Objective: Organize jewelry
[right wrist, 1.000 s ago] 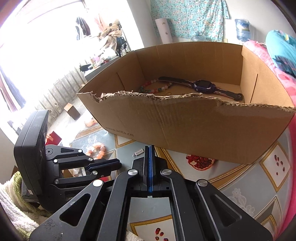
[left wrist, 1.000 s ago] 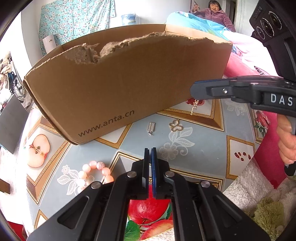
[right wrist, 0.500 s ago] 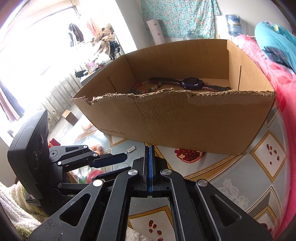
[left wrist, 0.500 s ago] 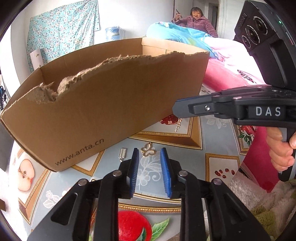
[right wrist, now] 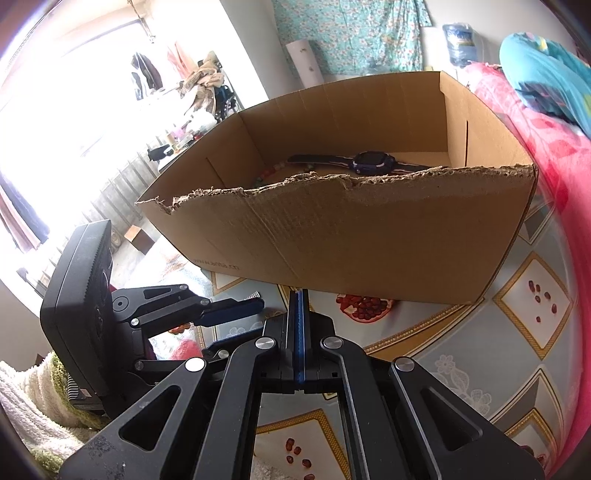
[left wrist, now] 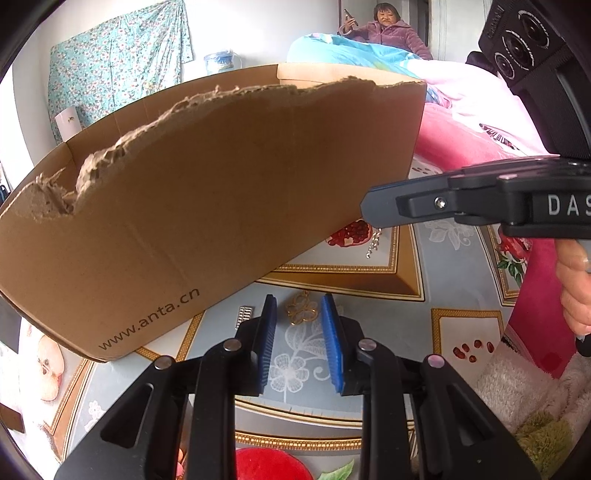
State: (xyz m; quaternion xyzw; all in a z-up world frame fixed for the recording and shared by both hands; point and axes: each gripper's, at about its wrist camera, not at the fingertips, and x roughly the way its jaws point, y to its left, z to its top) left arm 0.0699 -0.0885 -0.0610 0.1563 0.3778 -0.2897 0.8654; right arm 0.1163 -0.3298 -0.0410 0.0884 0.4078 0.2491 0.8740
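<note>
A gold clover-shaped brooch lies on the tablecloth between the tips of my left gripper, which is open, its blue pads not touching it. A small silver clip lies just to its left. My right gripper reaches in from the right, shut with nothing seen between its fingers. Below its tip is a thin silver chain; I cannot tell whether it hangs or lies flat. The torn cardboard box holds a dark blue watch and a bead bracelet.
The box stands close behind the brooch and fills the far side of the fruit-print tablecloth. A fluffy towel lies at the near right. Pink bedding borders the table, and a person sits at the back.
My left gripper opened from shut and moved forward and right, so the gold brooch now sits between its tips. The pink bead bracelet dropped out of view. My right gripper stayed shut.
</note>
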